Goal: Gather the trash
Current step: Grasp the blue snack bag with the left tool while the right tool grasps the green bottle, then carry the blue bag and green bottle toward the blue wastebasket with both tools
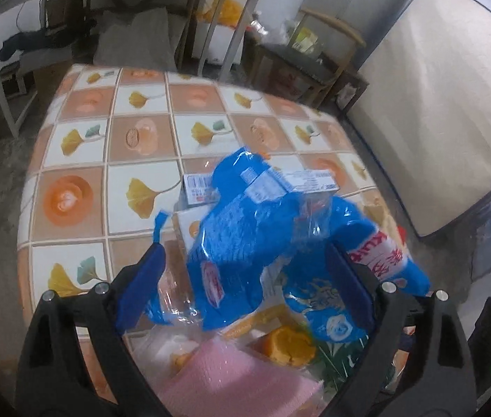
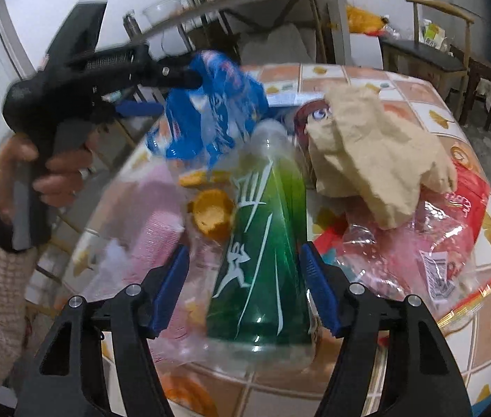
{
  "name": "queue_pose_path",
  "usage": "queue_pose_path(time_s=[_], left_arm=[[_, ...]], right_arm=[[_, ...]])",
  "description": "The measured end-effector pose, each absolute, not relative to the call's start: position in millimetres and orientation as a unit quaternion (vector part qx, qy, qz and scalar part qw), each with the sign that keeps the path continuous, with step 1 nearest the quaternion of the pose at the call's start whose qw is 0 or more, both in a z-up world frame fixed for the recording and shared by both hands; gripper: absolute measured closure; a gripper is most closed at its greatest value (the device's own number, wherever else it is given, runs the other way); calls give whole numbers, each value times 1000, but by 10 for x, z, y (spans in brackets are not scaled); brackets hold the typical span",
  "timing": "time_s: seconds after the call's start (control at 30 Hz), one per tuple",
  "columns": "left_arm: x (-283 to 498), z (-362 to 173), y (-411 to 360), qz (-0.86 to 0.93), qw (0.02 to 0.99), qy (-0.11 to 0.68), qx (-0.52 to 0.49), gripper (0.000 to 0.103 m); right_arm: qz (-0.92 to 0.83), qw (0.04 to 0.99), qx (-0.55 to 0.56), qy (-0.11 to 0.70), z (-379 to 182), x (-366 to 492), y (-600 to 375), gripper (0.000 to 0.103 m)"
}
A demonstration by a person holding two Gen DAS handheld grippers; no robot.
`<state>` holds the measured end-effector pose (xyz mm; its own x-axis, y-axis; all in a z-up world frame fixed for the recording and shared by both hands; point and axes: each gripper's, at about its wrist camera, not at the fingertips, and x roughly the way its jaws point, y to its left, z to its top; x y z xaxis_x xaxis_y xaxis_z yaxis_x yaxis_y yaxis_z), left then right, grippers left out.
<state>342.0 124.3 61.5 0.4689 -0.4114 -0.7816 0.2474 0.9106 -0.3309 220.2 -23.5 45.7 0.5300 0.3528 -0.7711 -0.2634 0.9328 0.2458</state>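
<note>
My left gripper (image 1: 242, 278) stands open and wide above the tiled tablecloth (image 1: 71, 194). A crumpled blue plastic wrapper (image 1: 245, 229) hangs loose between its fingers, over a small white carton (image 1: 196, 187). From the right wrist view a hand holds that left gripper (image 2: 172, 93) at the upper left, with the blue wrapper (image 2: 210, 111) at its tips. My right gripper (image 2: 243, 278) is shut on a green-labelled plastic bottle (image 2: 263, 243) that lies lengthwise between the pads, cap end away from me.
Trash is heaped on the table: orange peel (image 2: 210, 212), pink foam sheet (image 2: 151, 222), crumpled brown paper (image 2: 377, 160), clear plastic (image 2: 402, 250) and a red wrapper (image 2: 468, 194). A chair (image 2: 433, 48) stands beyond the table, and a mattress (image 1: 436, 104) leans to the right.
</note>
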Motion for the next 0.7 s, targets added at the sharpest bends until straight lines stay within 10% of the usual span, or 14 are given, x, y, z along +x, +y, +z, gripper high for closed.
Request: queue_pose_path(time_s=[0.13, 0.6, 0.7], left_arm=[[3552, 424, 1230, -174, 840, 507, -88, 15], [3657, 177, 1324, -171, 830, 523, -96, 94], [3647, 187, 1352, -175, 831, 518, -103, 98]], right_arm=[[168, 871, 28, 461, 421, 2238, -167, 42], [157, 877, 1, 454, 481, 2158, -64, 57], [160, 877, 12, 452, 491, 2172, -116, 59]])
